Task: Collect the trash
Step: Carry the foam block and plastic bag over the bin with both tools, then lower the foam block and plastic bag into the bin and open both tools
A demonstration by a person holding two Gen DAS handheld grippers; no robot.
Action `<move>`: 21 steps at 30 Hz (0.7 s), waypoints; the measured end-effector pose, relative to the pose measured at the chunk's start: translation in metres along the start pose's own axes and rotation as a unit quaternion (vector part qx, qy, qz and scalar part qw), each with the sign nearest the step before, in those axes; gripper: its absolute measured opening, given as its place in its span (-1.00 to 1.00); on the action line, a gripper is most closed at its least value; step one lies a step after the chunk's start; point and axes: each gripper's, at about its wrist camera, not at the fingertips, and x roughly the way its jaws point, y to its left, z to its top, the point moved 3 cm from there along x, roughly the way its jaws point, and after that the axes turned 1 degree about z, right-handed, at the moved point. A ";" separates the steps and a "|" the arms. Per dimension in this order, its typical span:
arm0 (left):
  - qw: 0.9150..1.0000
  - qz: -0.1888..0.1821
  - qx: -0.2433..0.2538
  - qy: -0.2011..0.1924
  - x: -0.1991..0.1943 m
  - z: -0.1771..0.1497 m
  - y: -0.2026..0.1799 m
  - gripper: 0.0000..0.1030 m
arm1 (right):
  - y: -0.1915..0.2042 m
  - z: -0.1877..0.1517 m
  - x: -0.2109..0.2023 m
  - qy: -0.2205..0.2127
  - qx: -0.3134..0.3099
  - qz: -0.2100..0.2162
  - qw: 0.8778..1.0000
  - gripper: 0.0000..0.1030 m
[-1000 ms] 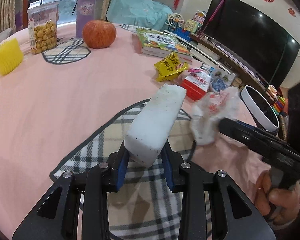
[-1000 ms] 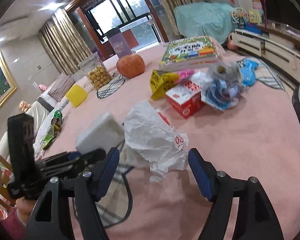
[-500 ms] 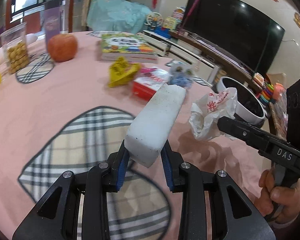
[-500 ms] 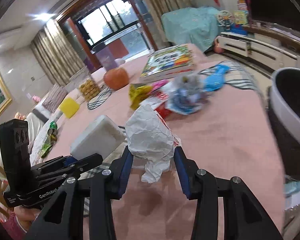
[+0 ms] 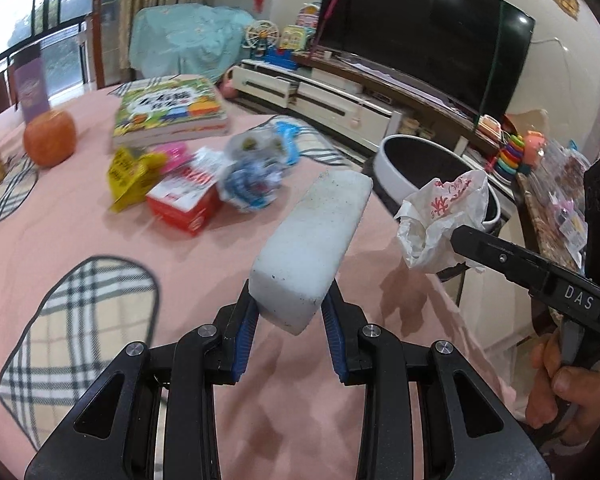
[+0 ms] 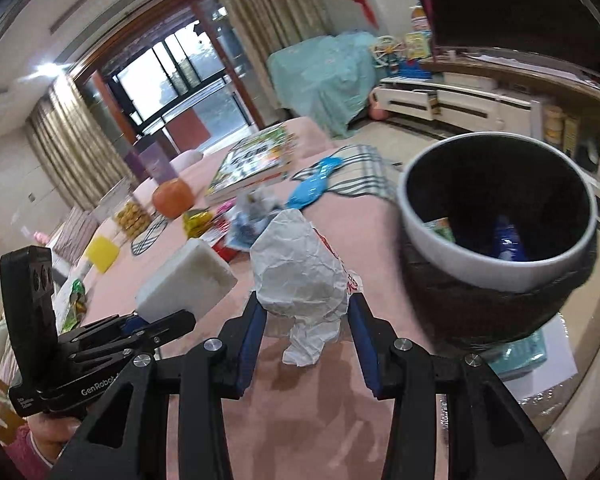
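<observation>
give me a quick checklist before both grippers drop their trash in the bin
1. Left gripper clamped on the white foam block: ok.
2. Right gripper clamped on the crumpled paper wrapper: ok.
3. Trash bin open with room inside: ok, only a few items at the bottom.
4. Held items above the bin mouth: not ok, both are over the pink tablecloth, short of the rim.
5. Grippers clear of each other: ok, side by side with a gap.
</observation>
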 end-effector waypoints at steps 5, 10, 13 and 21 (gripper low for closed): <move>1.000 -0.012 0.018 -0.005 0.005 0.014 -0.025 -0.41 | -0.015 0.007 -0.011 -0.011 0.010 -0.009 1.000 -0.17; 0.999 -0.022 0.038 -0.007 0.010 0.024 -0.047 -0.41 | -0.035 0.012 -0.023 -0.022 0.024 -0.022 0.999 -0.17; 0.999 -0.026 0.046 -0.006 0.015 0.030 -0.056 -0.41 | -0.045 0.015 -0.030 -0.030 0.029 -0.029 0.999 -0.17; 0.998 -0.032 0.060 -0.005 0.024 0.041 -0.077 -0.41 | -0.065 0.024 -0.042 -0.045 0.044 -0.046 0.997 -0.17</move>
